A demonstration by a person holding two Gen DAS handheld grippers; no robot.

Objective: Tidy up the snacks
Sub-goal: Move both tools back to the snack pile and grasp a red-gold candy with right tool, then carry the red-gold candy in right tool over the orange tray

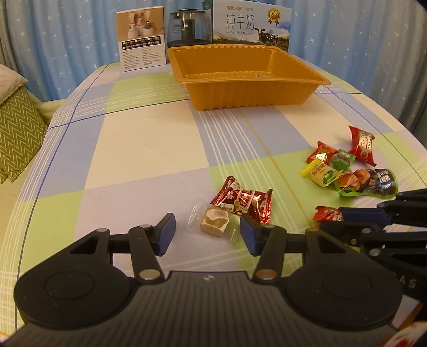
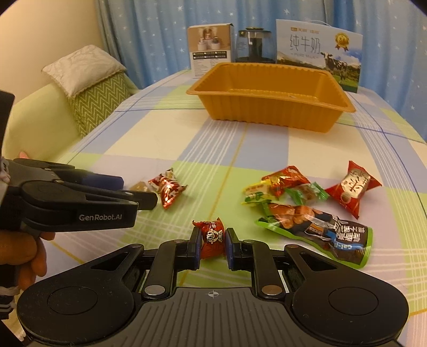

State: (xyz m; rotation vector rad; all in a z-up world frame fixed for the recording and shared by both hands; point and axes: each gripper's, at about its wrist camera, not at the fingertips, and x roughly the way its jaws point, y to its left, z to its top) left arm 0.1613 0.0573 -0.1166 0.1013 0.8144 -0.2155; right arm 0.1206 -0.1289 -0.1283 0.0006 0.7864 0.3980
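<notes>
- Right wrist view: my right gripper (image 2: pixel 212 241) clenches the small red candy (image 2: pixel 212 235); slick wrapper, could squirt free lifting toward the orange tray (image 2: pixel 269 92).
- My left gripper (image 1: pixel 207 231) stands released around the beige sweet (image 1: pixel 214 223).

Support surface: a table (image 1: pixel 149 149) covered by a checked cloth in blue, green and cream. Far side: an orange ribbed tray (image 1: pixel 248 93); behind it stand a white product box (image 1: pixel 141 37), a dark glass jar (image 1: pixel 188 26) and a milk carton (image 1: pixel 252 22). Near side: a clear-wrapped beige sweet (image 1: pixel 214 221) touching a red foil candy (image 1: pixel 244 202); to the right, a loose cluster of snack packets (image 1: pixel 347 165), and a small red candy (image 2: pixel 212 237) apart from both.
</notes>
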